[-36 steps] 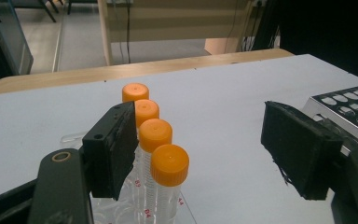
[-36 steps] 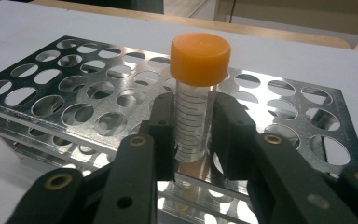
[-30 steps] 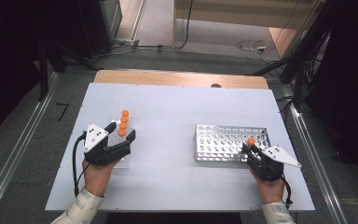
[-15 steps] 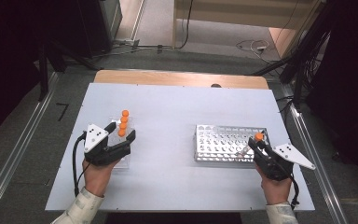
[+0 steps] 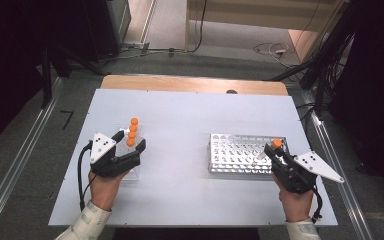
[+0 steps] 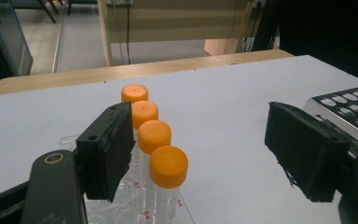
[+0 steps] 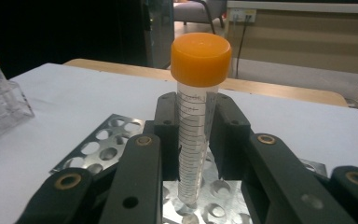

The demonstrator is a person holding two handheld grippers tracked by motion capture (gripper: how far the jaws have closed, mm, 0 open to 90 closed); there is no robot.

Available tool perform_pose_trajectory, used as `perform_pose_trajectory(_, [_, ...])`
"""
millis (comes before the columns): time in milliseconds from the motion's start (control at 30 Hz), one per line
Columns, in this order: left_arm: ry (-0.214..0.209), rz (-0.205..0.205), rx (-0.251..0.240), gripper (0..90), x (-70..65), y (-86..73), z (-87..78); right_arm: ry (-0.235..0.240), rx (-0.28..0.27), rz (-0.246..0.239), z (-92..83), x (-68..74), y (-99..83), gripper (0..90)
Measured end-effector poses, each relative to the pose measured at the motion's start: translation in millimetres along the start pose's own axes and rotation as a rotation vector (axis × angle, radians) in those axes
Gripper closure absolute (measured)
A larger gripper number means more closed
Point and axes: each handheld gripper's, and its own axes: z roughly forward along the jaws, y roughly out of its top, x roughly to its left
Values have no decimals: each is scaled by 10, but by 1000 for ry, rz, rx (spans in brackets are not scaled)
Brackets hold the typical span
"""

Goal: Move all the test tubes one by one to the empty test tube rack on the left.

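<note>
Your right gripper (image 7: 193, 140) clamps the tube (image 7: 196, 121) upright above the metal rack's (image 5: 230, 155) right edge for clean holes; left gripper (image 6: 205, 154) gapes around the capped tubes (image 6: 156, 149).

Both grippers are black, each topped by a pale grey three-cornered plate with small dark dots. The left gripper (image 5: 128, 148) has blocky black pads (image 6: 107, 151) with worn, frayed edges and a black cable looping from its rear. The right gripper (image 5: 270, 151) has flat linkage arms pinned with brass-ringed rivets and small screw holes. Both forearms wear white ribbed sleeves (image 5: 87, 224)
</note>
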Motion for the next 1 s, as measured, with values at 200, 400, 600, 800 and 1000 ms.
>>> perform_pose_trajectory(200, [-6,1,-1,234,-10,1,1,56,2,-8,69,149,50,723])
perform_pose_trajectory(400, [-9,1,-1,234,-18,0,2,108,14,-31,174,331,71,723])
perform_pose_trajectory(600, [-17,6,1,234,-37,3,0,158,22,-46,278,513,98,723])
perform_pose_trajectory(800, [-24,6,-5,234,-59,10,-7,208,27,-65,384,699,124,723])
perform_pose_trajectory(1000, [-38,10,-7,235,-95,19,-16,253,43,-90,491,876,114,723])
